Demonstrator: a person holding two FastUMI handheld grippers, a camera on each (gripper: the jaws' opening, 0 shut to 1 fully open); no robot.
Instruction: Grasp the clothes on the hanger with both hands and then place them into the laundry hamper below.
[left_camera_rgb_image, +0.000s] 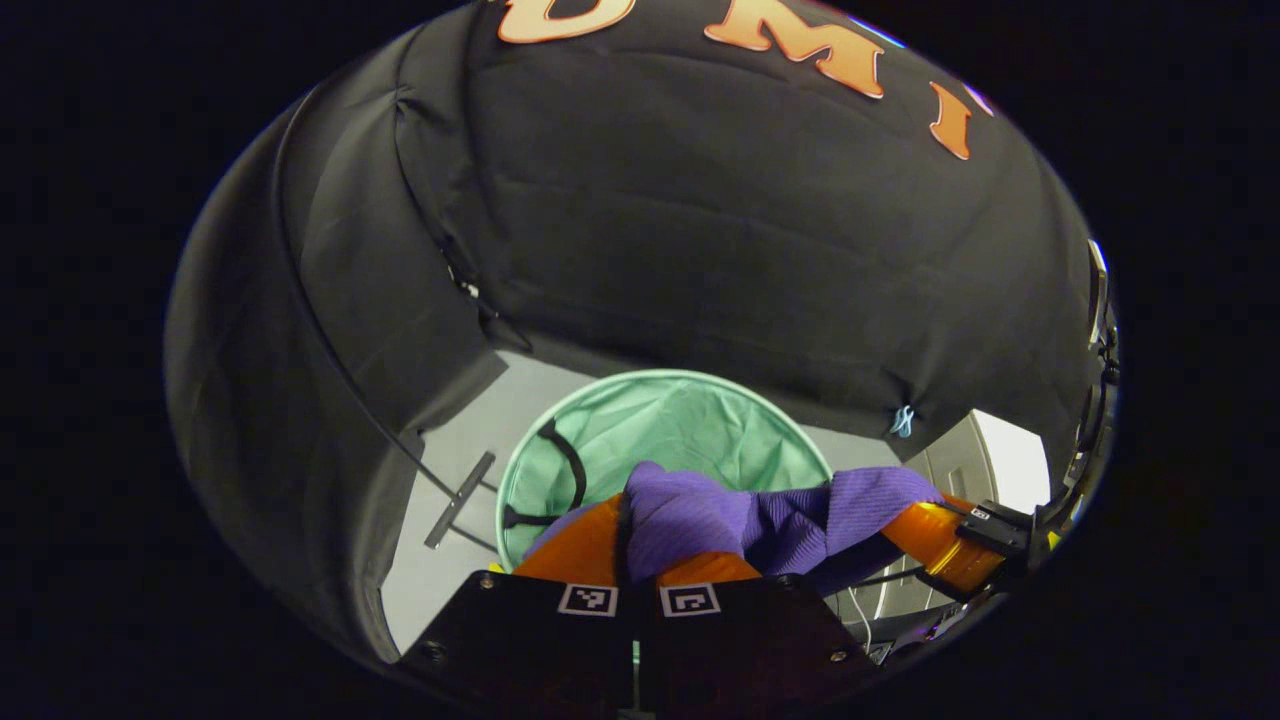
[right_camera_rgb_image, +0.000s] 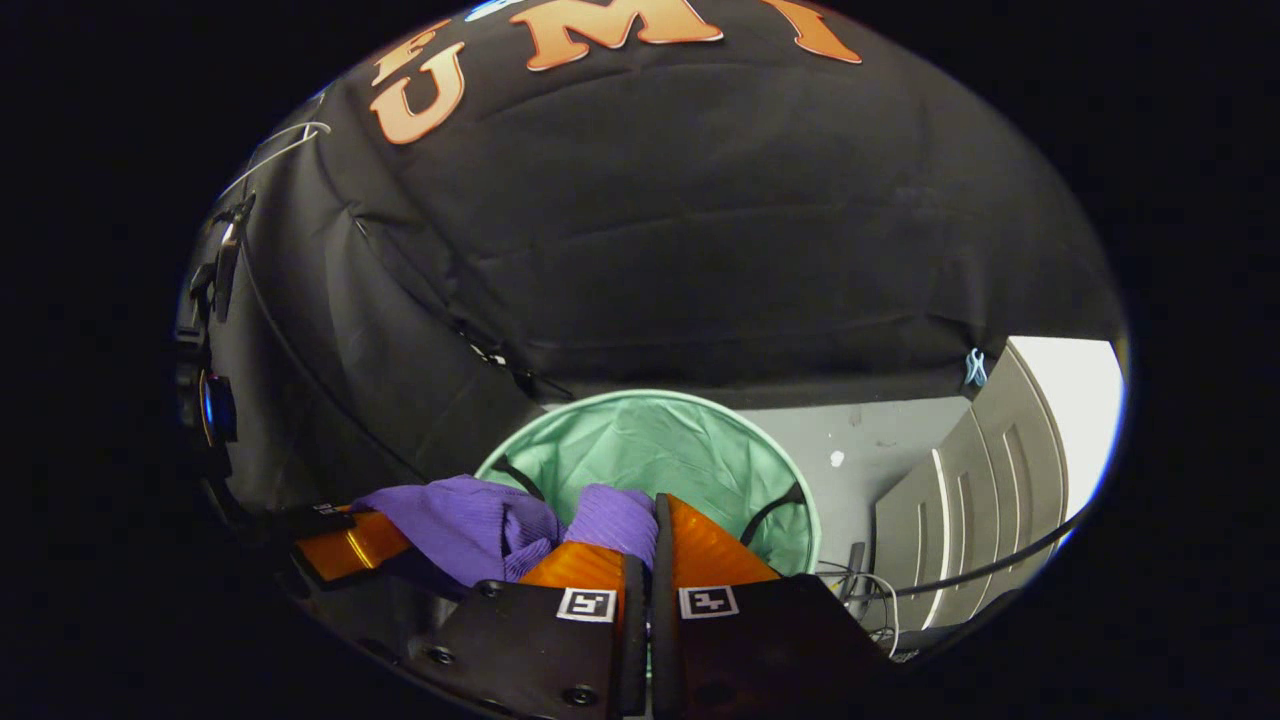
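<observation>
Both tongs, left (left_camera_rgb_image: 640, 560) and right (right_camera_rgb_image: 640, 555), were clamped on the purple garment (left_camera_rgb_image: 740, 520) just above the green hamper (left_camera_rgb_image: 700, 420); letting go together over its mouth seemed best.

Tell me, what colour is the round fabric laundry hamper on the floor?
Mint green, with black handles; the round fabric laundry hamper shows best in the right gripper view.

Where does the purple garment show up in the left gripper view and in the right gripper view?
Left gripper view: the purple garment sits low at centre, bunched at the left gripper and stretching right to the right gripper.
Right gripper view: it lies low, left of centre, running from the right gripper to the left gripper.
Shared landmark: the green laundry hamper just behind the garment.
</observation>
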